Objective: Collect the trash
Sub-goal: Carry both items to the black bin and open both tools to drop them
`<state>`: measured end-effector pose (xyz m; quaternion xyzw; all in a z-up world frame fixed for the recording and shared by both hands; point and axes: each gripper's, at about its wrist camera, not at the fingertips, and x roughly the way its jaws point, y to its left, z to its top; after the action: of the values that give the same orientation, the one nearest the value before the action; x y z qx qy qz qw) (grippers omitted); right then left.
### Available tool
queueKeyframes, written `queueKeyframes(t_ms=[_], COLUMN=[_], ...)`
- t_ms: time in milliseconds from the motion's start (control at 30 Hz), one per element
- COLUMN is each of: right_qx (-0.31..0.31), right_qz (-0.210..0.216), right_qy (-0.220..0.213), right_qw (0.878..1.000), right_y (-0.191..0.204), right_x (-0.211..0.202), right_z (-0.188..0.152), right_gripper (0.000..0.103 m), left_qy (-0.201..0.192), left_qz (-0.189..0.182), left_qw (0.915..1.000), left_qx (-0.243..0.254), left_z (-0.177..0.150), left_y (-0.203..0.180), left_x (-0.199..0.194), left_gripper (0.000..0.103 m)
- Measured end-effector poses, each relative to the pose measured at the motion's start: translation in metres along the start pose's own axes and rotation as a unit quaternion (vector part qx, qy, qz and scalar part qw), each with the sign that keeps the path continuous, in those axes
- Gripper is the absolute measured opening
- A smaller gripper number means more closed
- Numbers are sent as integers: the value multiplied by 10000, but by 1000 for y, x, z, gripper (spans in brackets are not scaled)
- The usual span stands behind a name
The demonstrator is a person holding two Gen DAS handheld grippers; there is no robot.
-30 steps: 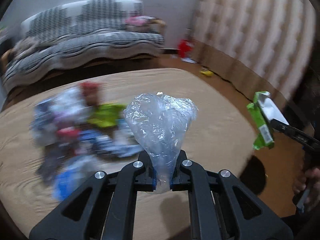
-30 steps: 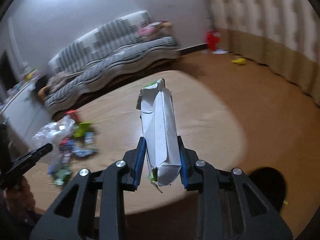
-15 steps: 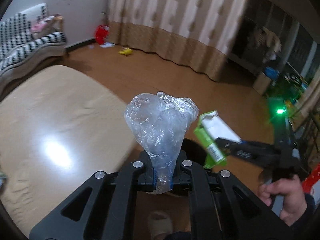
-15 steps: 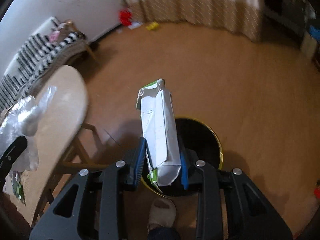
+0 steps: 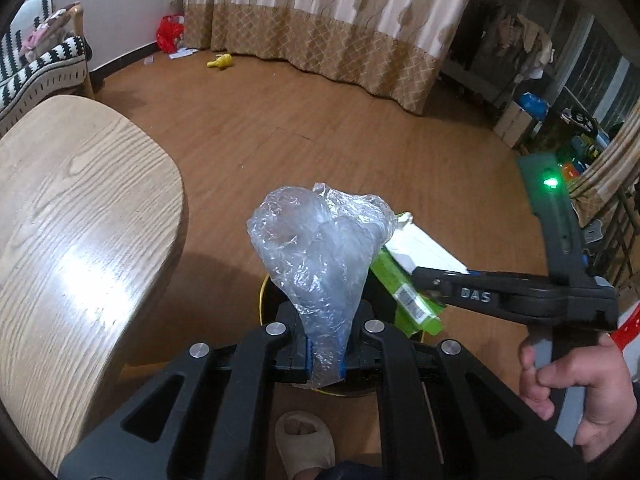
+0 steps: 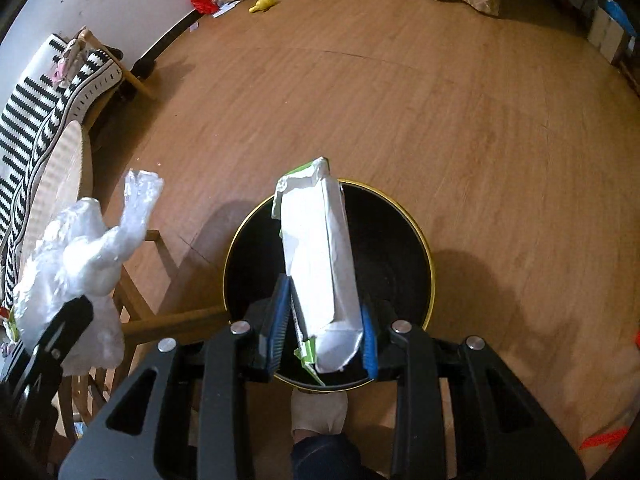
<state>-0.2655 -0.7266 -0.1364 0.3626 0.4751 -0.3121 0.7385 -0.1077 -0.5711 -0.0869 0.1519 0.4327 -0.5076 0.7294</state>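
Note:
My left gripper is shut on the neck of a crumpled clear plastic bag, which stands up between its fingers. My right gripper is shut on a green and white carton and points steeply down over a round black bin with a gold rim on the floor. In the left wrist view the carton and the right gripper sit just right of the bag, with the bin's rim mostly hidden beneath. In the right wrist view the bag hangs left of the bin.
A light wooden table lies to the left, its legs beside the bin. A person's slippered foot stands at the bin's near edge. Wood floor stretches beyond to curtains, with a striped sofa at far left.
Both grippers have swung away from the table and its pile of trash, tilting down over the floor. The carton now hangs above the bin, the bag close beside it. Both grips are unchanged.

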Motion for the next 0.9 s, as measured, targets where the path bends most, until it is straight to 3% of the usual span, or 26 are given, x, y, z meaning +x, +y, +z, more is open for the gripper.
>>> queueKeyframes(t_ms=[167,233,267,300,833,867,900], right_qx=[112,194,228,272,853,890,922], right_qz=[-23,-4,-4,-7,24,25,30], right_qy=[-20,-25,-48,-112,-639,-674,-707], right_qw=[9999,9998,9997,9996,9943,9937,9932], right_y=[-6,-8,-9,-10,-36,-37,-38], right_x=[3,2,1,-2,-33,-35,-37], right_z=[1,1,3,4,4,4,4], right_gripper=[33,48,67,74,79,79,79], left_qy=[95,133,149,174,692,735,756], left_qz=[-1,-13,-16,-24,-487,-479,-455], left_qw=[9999,9999,9999,9998,9964,9961,9961], left_qx=[-45,-58,-57,-56,56,74,89], left_z=[0,0,3,3,-4,-6,-6], left_y=[1,2,-2,-2,-24,-22,-24], left_x=[12,16,19,20,70,72,74], left_gripper=[7,7,7,7,11,17,34])
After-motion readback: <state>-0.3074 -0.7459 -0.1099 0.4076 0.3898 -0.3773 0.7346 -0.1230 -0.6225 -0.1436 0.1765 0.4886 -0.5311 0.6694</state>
